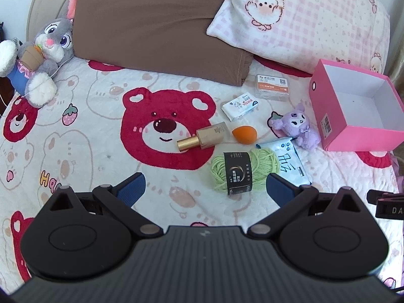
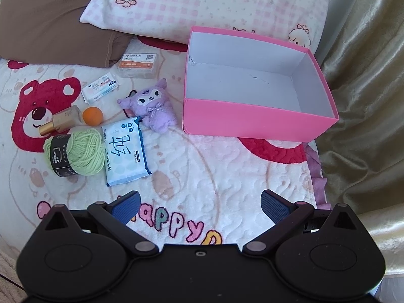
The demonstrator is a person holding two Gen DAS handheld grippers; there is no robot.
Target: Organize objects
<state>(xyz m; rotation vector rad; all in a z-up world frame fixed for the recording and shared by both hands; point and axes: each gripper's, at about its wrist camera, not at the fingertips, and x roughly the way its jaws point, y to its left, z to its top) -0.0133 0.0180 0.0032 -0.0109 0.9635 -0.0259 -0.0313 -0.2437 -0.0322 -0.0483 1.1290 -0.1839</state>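
Observation:
An open pink box with nothing in it stands on the bed at the right. Left of it lie a purple plush, a blue wipes pack, a green yarn ball, an orange sponge, a gold bottle, a small tissue pack and an orange-labelled case. My left gripper is open and empty, just short of the yarn. My right gripper is open and empty, in front of the box.
A brown pillow and a pink checked pillow lie at the bed's head. A grey rabbit plush sits far left. A gold curtain hangs past the bed's right edge.

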